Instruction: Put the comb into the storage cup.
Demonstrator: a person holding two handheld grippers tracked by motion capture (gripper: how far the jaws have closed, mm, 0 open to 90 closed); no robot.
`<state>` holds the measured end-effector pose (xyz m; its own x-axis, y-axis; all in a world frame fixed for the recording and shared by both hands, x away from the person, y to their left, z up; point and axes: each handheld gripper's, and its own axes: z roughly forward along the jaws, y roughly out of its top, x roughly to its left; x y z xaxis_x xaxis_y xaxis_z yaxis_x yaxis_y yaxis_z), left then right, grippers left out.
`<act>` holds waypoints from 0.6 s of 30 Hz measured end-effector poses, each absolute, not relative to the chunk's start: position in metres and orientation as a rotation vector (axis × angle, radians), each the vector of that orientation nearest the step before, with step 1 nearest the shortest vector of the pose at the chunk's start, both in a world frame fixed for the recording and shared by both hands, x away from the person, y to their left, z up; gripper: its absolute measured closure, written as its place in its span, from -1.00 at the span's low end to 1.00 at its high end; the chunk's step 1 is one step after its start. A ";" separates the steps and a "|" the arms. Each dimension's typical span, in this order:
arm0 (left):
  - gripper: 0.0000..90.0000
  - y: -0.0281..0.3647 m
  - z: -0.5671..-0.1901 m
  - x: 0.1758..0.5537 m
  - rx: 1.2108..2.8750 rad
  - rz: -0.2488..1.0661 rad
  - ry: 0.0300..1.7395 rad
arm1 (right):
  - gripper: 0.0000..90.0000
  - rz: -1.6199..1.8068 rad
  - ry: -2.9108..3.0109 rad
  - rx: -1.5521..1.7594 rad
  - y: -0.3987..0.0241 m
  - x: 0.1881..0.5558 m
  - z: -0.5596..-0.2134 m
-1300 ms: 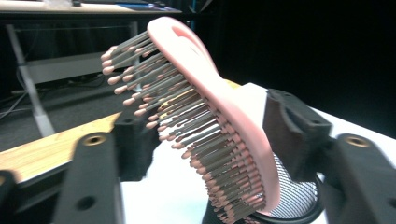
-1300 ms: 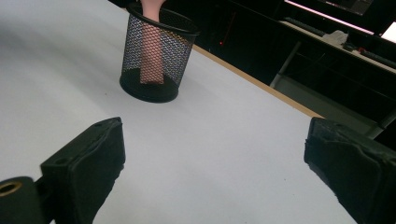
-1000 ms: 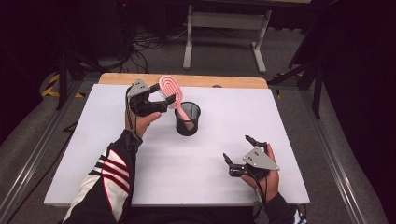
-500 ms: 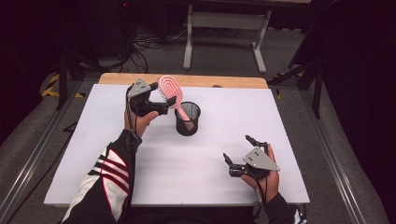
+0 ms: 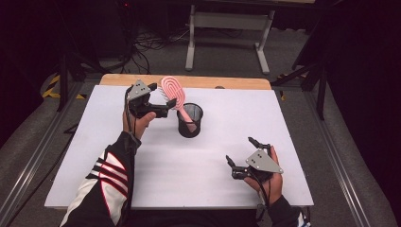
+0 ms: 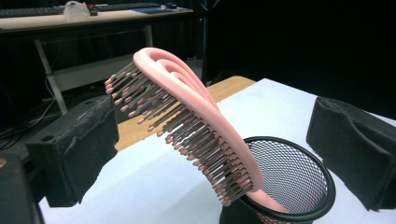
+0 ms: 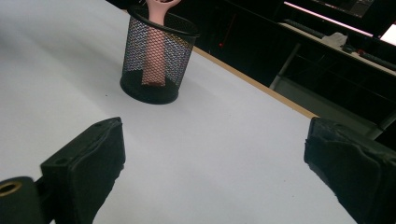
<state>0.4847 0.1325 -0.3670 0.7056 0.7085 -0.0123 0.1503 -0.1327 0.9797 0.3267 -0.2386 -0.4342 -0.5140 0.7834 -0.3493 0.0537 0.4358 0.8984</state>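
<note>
A pink hairbrush point(image 5: 170, 90) stands handle-down in a black mesh cup point(image 5: 190, 120) at the middle back of the white table, its head leaning up and left. My left gripper point(image 5: 162, 97) is beside the cup with the brush head point(image 6: 196, 116) between its jaws. The jaws have just been opening and the pads point(image 6: 79, 144) stand off the brush. The cup's rim point(image 6: 294, 140) sits below the bristles. My right gripper point(image 5: 239, 150) rests open at the near right, with nothing between its jaws, pointing at the cup point(image 7: 156, 60) and the handle point(image 7: 154, 56).
The white tabletop point(image 5: 213, 184) has a wooden strip point(image 5: 236, 82) along its far edge. Beyond it stand a metal frame's legs point(image 5: 191, 42) and cables on a dark floor. A rail point(image 5: 28, 161) runs along the table's left side.
The left gripper's jaws have spread apart off the brush head. The brush stays leaning in the cup. Neither hand has shifted.
</note>
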 end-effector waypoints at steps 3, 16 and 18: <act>-0.93 0.133 -0.367 0.483 1.666 0.555 0.695 | -0.86 1.136 1.878 0.708 -0.239 0.327 -0.434; -0.91 0.136 -0.362 0.474 1.680 0.602 0.660 | -0.86 1.138 1.872 0.708 -0.238 0.326 -0.434; -0.91 0.137 -0.362 0.472 1.687 0.605 0.656 | -0.86 1.138 1.872 0.707 -0.239 0.326 -0.434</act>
<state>0.4725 0.1371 -0.3624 0.7091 0.7035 0.0486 0.1053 -0.1737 0.9792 0.3264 -0.2385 -0.4340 -0.5108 0.7846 -0.3515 0.0490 0.4348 0.8992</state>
